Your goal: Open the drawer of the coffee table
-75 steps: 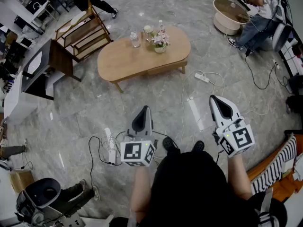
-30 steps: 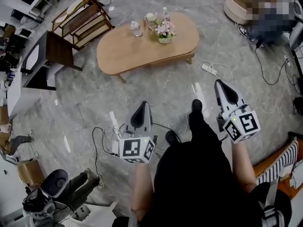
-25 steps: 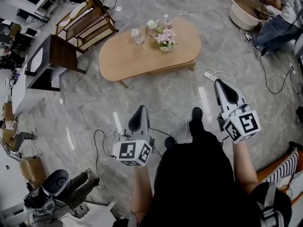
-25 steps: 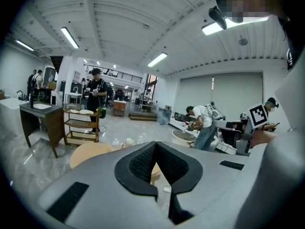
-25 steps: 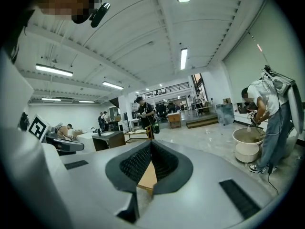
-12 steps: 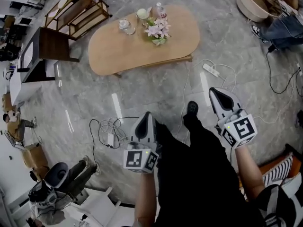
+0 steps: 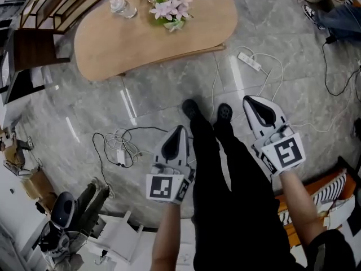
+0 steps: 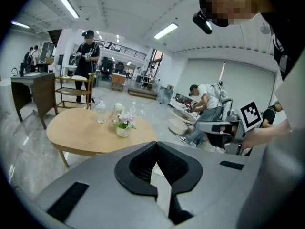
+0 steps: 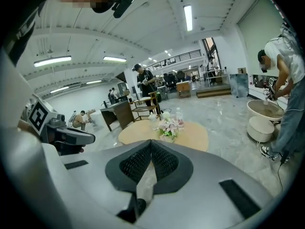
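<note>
1. Approach stage only: a person stood on the grey stone floor facing the oval wooden coffee table, with both grippers well apart from it.
2. Left gripper and right gripper hung either side of the person's legs, each with its jaws pressed together on nothing.
3. No drawer front or handle could be made out on the near side of the coffee table, so the drawer appeared untouched.
4. A flower pot and a water bottle stood on its top.
5. By this reading the whole job remained: reach the drawer, part the jaws, grip the handle and pull.
</note>
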Available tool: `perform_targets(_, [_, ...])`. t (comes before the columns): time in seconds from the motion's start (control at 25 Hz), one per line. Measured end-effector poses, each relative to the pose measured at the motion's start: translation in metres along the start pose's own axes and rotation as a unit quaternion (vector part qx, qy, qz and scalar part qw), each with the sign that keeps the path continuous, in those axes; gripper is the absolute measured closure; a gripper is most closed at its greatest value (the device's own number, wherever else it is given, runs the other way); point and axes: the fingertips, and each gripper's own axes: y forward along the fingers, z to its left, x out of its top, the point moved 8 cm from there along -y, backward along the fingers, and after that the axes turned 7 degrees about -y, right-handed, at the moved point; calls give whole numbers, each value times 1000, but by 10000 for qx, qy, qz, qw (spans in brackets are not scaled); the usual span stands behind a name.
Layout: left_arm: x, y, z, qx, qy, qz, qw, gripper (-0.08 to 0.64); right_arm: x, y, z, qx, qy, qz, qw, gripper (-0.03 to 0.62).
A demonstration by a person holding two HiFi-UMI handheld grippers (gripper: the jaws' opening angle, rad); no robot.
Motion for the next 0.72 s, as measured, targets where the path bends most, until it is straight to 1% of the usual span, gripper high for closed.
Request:
perform_targets(0.12, [-23,29,22,-114,13,199,9997,546,-35,27,-2,-57,-30,240,9997,579])
perform_targets(0.28, [-55,68,54,-241,127,364,9990,546,-81,62,-8,-130,-83,466,9988,580])
perform_targets(0.44, [-97,100,91,-159,321,782,9963,546,-121,94,-15,-187,-114,591,9980,579])
perform_targets(0.56, [-122,125,113,-227,442,1054,9932,545,-149,118,-21,-216,-186,720,9970,578])
perform_targets(0.68, [-137,146,137,-421,628,1099,9911,545,-171,139,-25,-329,-255,857,9955,578])
perform_targets(0.72, [-139,152,146,-432,659,1095,9909,545,-176,145,-27,-395,-289,894,9948,578])
